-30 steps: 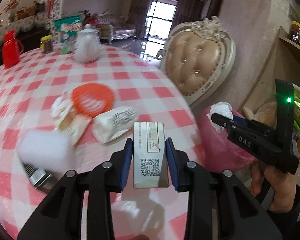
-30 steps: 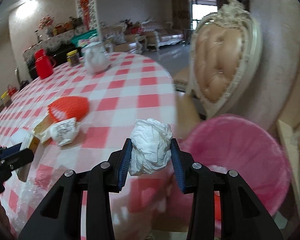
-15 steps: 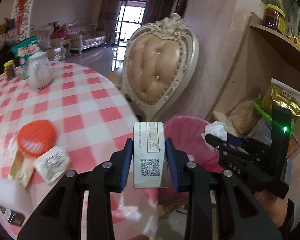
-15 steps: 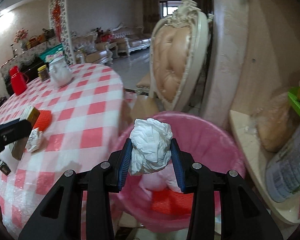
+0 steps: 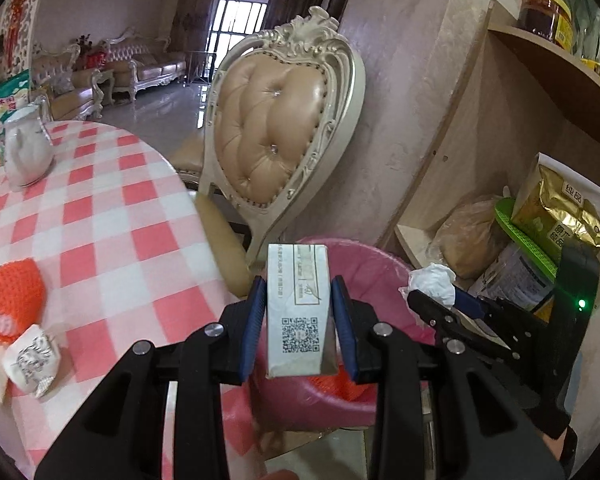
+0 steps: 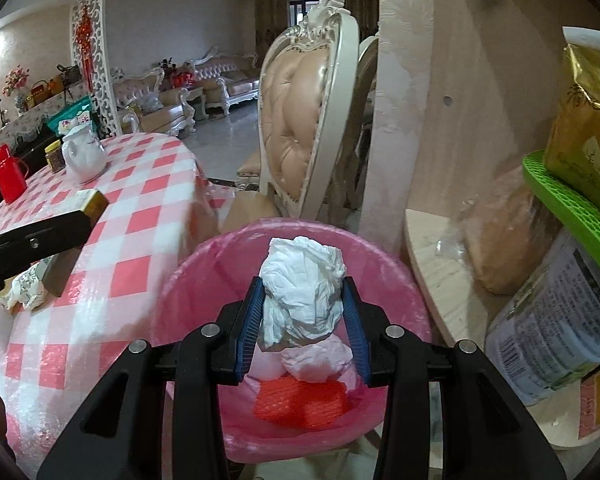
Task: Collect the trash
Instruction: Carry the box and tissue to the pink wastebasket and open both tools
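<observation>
The pink bin [image 6: 204, 280] is the landmark here. The right claw [image 6: 303, 312] is pinching a crumpled white tissue [image 6: 302, 288] between its 2 blue pads, and in the right wrist view that wad hangs directly above the bin's open mouth, inside its rim line. Below it, at the bottom of the bin, lie a pale wad [image 6: 316, 362] and a piece of orange foam net [image 6: 300, 402].

The left claw [image 5: 300, 312] is pressed onto a small white carton with a QR code [image 5: 300, 312], gripped on its 2 narrow sides with the long axis pointing forward along the fingers. In the left wrist view the carton sits over the bin's near-left rim, on the tabletop [image 5: 112, 240] side, so it looks less squarely over the opening than the tissue.

That is the relation the drop turns on: the right claw is the nearer to a clean release, with the bin straight beneath its load, while the left probably needs to travel a little further across the rim, away from the tabletop, before letting go.

Left of the bin, still on the tabletop, lie 1 orange foam net [image 5: 10, 296] and 1 crumpled white wrapper [image 5: 32, 360], so more trash seems left to collect.
</observation>
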A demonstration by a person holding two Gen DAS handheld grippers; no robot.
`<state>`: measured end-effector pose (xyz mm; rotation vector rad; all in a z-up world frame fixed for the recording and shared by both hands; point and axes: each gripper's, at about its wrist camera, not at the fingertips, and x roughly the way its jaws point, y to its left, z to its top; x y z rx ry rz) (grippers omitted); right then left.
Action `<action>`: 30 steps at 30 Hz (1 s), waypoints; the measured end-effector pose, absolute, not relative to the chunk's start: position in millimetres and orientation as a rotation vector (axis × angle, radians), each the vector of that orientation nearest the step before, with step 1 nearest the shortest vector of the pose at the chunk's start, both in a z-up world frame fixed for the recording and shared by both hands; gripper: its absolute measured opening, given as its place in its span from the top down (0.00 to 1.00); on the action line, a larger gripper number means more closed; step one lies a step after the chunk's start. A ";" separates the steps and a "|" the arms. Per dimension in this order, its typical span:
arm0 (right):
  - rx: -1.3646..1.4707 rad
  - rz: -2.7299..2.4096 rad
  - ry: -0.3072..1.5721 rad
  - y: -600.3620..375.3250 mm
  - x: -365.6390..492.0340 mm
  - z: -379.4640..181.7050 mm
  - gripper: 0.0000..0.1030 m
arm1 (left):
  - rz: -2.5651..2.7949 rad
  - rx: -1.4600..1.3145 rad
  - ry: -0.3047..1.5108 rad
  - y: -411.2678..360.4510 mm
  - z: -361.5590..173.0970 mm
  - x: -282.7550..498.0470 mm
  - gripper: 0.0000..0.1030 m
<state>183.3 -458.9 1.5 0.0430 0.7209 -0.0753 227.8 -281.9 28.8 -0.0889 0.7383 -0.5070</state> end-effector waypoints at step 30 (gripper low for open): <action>0.048 -0.108 0.696 -462.7 179.0 2.7 0.36 | -0.536 -0.173 0.758 -277.2 22.1 239.9 0.45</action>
